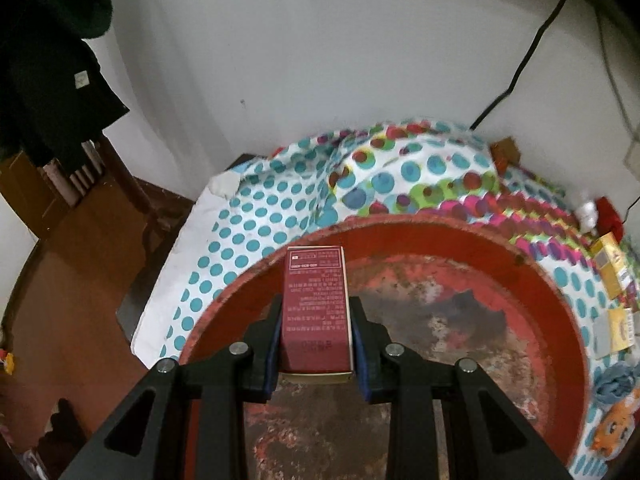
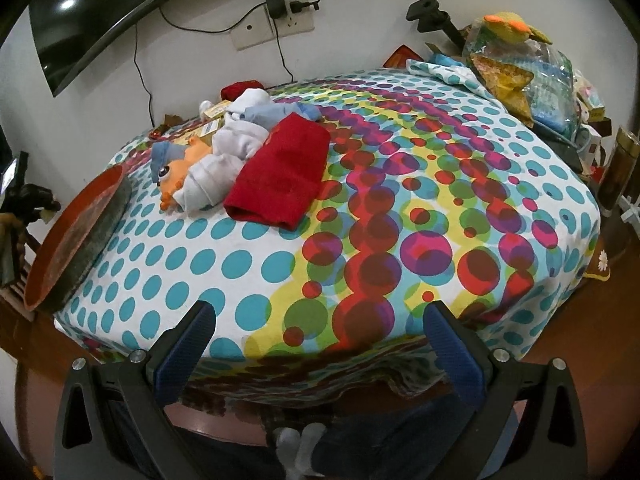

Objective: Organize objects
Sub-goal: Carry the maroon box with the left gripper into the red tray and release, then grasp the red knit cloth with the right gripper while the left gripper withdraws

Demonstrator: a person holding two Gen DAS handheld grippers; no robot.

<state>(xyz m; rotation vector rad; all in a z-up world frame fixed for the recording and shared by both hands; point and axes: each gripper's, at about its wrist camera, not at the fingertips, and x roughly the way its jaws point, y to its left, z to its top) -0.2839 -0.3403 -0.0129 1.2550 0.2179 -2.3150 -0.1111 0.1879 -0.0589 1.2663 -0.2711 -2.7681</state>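
We see the left gripper [image 1: 316, 344] pinching a small dark-red rectangular cardboard box [image 1: 315, 308] between its blue-padded black fingers [image 1: 272, 344], the pads pressed flat against the box's two long sides. The box points away from the camera, printed face up, with fine lines of pale text and a white edge along its right side. It sits over the near left part of a large round red tray with a worn, mottled floor [image 1: 440, 316]; we cannot tell whether the box rests on the tray or is held just above it.

The tray lies on a table draped in a white cloth printed with teal, red and purple dots [image 2: 400, 208]. From the right wrist view we see the right gripper [image 2: 320, 344] spread wide and holding nothing, at the near edge of the table. Farther back on the cloth a folded red fabric [image 2: 280, 176] lies just beside a heap of white garments [image 2: 224, 160] and an orange plush toy [image 2: 176, 176].
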